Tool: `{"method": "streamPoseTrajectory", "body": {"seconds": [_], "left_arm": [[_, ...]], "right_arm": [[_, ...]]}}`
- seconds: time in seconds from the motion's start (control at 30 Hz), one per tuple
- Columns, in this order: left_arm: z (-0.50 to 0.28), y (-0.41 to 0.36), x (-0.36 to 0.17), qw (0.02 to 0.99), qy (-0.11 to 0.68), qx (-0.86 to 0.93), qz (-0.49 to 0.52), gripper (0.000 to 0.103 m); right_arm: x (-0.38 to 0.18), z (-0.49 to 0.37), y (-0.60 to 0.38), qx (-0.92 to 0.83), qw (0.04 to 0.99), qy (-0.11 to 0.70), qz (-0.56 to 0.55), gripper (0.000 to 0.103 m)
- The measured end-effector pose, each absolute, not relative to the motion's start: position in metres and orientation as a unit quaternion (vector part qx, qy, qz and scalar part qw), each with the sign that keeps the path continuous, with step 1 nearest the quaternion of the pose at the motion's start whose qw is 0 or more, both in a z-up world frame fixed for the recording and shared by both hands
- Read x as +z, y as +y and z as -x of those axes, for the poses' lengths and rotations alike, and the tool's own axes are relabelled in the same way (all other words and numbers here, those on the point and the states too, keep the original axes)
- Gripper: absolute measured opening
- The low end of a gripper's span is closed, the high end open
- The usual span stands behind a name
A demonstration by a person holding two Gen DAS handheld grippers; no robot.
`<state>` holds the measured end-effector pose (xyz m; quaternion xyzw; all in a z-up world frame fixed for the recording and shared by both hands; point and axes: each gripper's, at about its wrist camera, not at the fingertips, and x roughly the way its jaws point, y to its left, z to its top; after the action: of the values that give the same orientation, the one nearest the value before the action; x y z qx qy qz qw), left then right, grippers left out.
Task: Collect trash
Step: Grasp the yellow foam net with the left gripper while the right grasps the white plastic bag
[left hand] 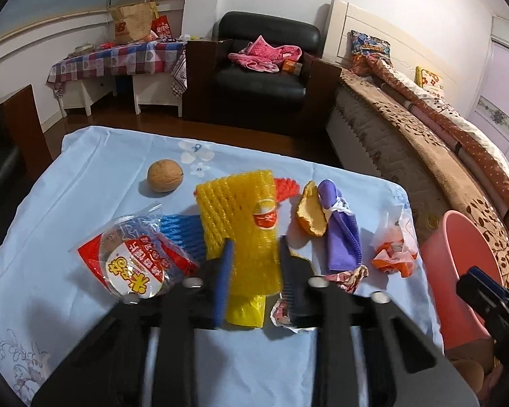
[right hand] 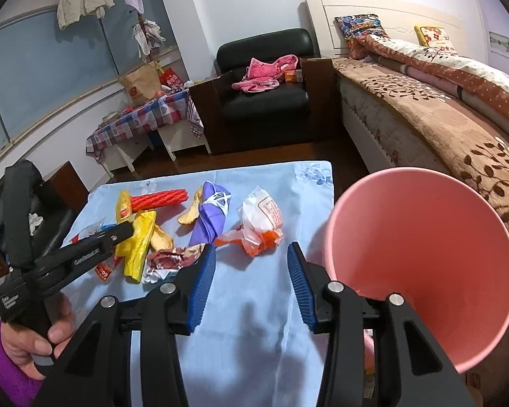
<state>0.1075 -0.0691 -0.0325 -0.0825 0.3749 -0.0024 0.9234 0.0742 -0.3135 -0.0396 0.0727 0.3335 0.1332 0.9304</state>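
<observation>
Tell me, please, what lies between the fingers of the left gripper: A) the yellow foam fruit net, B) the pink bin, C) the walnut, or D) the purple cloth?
A: the left gripper straddles the yellow foam fruit net, while the walnut, purple cloth and pink bin lie apart.

Blue foam net (left hand: 178, 234) half under the snack packet (left hand: 132, 264); pink bin (left hand: 458, 271) base out of sight.

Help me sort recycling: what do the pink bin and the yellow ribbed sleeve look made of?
Pink bin: likely plastic, with a smooth, matte, evenly coloured wall. Yellow ribbed sleeve: seemingly foam fruit netting, with its soft open mesh ridges and a printed label on it.
</observation>
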Motion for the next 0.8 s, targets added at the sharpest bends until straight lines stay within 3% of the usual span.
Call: {"method": "streamPoseTrajectory", "body": {"seconds": [0.03,0.13,0.3,0.37,0.8], "left_arm": [[-0.107,-0.066,-0.033,0.923,0.374,-0.005,0.086,0.014],[-0.106,-0.062,-0.032,0.924,0.371,-0.01,0.091,0.01],[-0.096,-0.059,-0.023,0.927,0.357,-0.03,0.111,0.009],[-0.09,-0.059,-0.016,0.93,0.347,-0.045,0.116,0.009],[-0.069,-0.058,-0.005,0.929,0.333,-0.09,0.136,0.009]], "right_arm": [[-0.041,-0.077,-0.313,0.133,0.93,0.335,-0.074,0.044],[-0.043,-0.084,-0.311,0.132,0.928,0.341,-0.076,0.044],[-0.048,-0.096,-0.314,0.127,0.925,0.349,-0.085,0.045],[-0.049,-0.101,-0.315,0.123,0.924,0.351,-0.092,0.053],[-0.054,-0.152,-0.298,0.115,0.915,0.38,-0.075,0.055]]}}
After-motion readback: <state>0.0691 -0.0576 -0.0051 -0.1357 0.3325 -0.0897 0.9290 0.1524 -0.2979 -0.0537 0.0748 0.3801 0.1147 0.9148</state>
